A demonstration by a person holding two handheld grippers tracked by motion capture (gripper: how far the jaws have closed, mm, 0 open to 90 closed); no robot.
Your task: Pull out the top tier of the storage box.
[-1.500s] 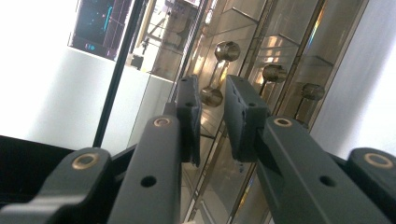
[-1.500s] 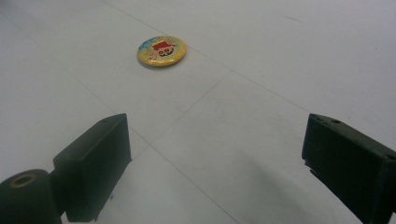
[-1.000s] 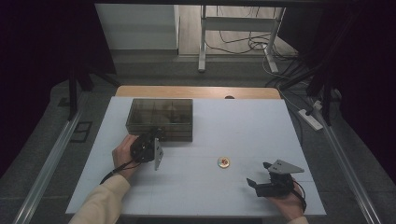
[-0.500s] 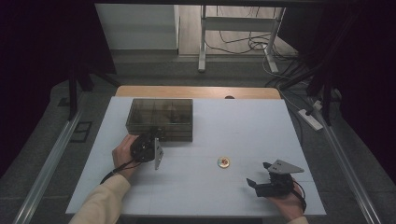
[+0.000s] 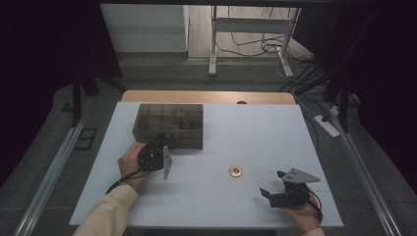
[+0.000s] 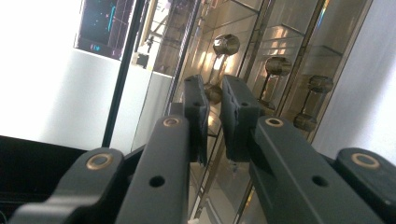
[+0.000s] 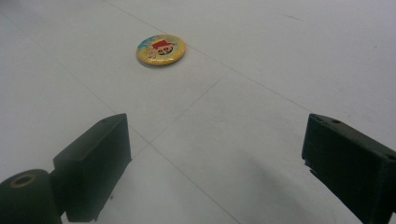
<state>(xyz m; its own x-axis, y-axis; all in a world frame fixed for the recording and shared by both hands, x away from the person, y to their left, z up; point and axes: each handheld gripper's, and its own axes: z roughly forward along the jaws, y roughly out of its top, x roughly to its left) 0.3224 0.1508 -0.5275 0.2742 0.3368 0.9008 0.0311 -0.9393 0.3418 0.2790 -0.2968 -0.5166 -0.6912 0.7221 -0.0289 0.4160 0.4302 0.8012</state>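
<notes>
Right gripper (image 7: 217,170) jaws wide apart; round badge (image 7: 161,49) ahead on white table (image 7: 280,70).

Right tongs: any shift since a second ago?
No. In the high view the right tongs sit at the same spot, right of and nearer than the badge, jaws wide apart.

Smoky clear box (image 5: 168,123) closed, upright; yellow badge (image 5: 235,171) flat, well apart.

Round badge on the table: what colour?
Yellow rim, red figure in the middle; clearest in the right gripper view.
</notes>
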